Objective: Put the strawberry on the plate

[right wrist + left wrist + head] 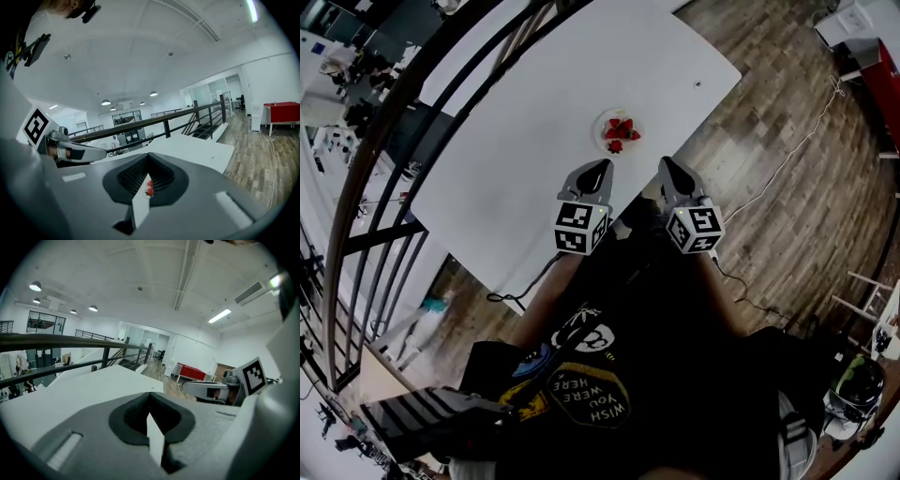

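My left hand-held gripper (601, 169) was closed, empty. My right hand-held gripper (667, 165) was closed too, nothing in it. I held both side by side, apart, over the near desk (516, 141) edge. Strawberries (619, 133) sat on the plate (599, 127) just beyond the tips. Railing (389, 131) ran past the desk.

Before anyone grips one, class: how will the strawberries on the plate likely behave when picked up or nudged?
The strawberries look small against the plate, so probably light. They lie bunched together, so nudging one would likely shift its neighbours. Their ripe red colour suggests soft flesh that may bruise under a firm squeeze.
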Motion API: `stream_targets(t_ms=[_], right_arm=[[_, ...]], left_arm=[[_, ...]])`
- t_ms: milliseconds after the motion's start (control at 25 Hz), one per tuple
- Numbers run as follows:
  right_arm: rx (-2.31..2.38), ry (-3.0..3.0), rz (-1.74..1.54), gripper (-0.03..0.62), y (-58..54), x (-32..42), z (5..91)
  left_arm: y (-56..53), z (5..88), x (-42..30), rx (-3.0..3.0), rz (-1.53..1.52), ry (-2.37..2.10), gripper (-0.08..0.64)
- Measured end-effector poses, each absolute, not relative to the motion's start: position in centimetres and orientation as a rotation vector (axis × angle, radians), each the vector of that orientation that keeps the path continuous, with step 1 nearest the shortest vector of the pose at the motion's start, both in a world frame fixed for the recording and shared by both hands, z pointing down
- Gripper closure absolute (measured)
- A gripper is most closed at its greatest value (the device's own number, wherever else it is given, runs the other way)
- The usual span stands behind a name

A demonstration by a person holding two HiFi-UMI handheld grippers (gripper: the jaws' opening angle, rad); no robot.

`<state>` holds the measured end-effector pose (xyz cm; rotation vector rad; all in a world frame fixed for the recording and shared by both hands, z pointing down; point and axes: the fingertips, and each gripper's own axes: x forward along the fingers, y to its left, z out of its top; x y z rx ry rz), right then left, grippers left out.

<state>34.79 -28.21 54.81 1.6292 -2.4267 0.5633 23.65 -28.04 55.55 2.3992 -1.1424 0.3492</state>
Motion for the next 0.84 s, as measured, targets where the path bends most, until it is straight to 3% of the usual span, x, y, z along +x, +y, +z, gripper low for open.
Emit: stream_targets(t_ms=[840], right_arm=[[1.544,-2.496,0.546,0.589,-28.8,33.8,52.4]], left_arm=[[-27.3,52.2,23.6,2.403,0.262,-1.138,0.557]])
